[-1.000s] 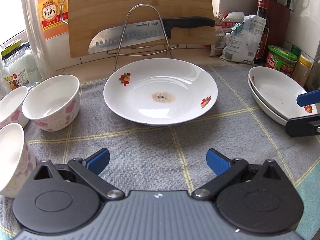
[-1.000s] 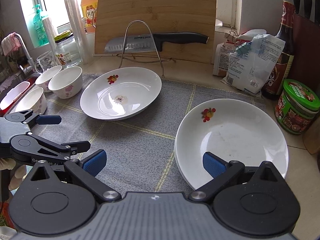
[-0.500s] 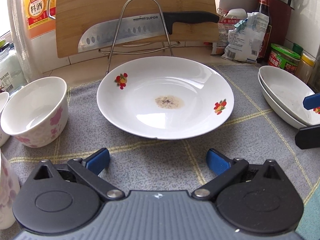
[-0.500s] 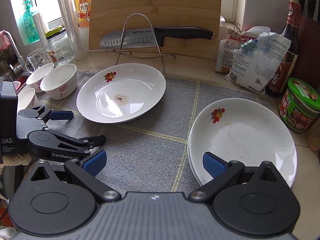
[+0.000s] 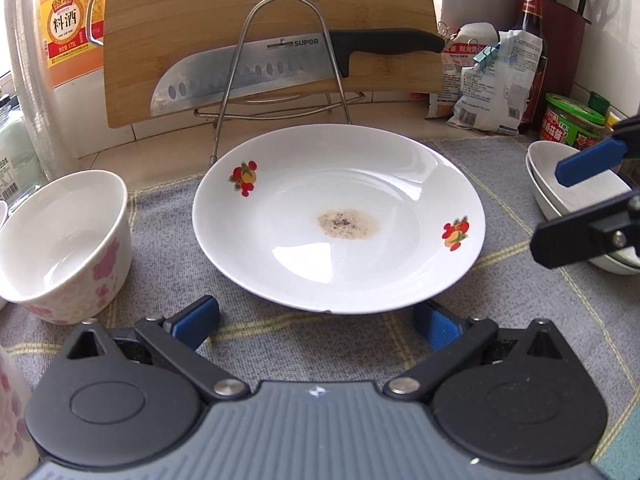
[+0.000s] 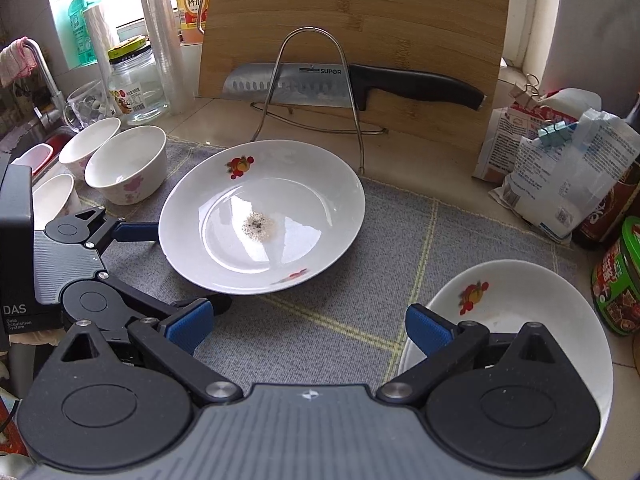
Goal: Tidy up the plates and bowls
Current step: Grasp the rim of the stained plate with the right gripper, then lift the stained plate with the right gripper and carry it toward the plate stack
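Both grippers gape wide: the left gripper [image 5: 316, 320] at the soiled plate's [image 5: 340, 216] near rim; the right gripper [image 6: 308, 326] alone views three bowls [image 6: 126, 164] far left.

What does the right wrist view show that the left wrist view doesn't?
Only the right wrist view: the faucet, the green soap bottle, a glass mug, and the left gripper open around the stained plate's near rim. Only the left wrist view: the knife block, and the right gripper open by the stacked plates. Both: stained plate, knife, cutting board.
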### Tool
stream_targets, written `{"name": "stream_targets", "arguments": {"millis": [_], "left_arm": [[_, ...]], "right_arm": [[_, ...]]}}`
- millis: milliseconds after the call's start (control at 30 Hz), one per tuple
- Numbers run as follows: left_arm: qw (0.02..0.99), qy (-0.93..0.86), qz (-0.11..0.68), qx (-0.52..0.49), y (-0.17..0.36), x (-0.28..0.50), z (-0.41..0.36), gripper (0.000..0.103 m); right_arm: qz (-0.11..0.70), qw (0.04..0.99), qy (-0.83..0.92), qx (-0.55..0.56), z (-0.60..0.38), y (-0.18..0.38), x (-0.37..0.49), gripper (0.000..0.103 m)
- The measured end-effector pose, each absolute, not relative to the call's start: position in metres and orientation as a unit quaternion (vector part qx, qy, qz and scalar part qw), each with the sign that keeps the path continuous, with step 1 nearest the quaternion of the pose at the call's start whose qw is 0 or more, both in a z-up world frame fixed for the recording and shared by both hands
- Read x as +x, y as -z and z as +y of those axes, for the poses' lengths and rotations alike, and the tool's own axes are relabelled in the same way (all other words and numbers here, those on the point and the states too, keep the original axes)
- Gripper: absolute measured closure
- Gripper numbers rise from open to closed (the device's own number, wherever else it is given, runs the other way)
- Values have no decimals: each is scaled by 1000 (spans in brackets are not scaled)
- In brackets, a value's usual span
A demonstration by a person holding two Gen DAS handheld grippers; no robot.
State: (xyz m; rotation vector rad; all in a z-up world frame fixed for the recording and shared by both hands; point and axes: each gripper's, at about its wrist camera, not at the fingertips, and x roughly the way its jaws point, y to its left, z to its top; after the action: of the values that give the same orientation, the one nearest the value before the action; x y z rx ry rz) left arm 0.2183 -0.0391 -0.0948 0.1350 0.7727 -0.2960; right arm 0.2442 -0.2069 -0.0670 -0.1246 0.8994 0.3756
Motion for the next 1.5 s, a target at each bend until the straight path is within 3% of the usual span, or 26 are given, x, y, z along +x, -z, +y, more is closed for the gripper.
{"name": "stream_targets", "arguments": {"millis": [767, 1500], "left_arm": [[919, 153, 358, 67, 96, 213, -37, 0], [914, 197, 345, 83, 91, 201, -34, 0]], "right_arm": [[512, 812, -280, -9, -196, 107, 364, 0], [521, 779, -349, -3, -179, 112, 417, 0]]}}
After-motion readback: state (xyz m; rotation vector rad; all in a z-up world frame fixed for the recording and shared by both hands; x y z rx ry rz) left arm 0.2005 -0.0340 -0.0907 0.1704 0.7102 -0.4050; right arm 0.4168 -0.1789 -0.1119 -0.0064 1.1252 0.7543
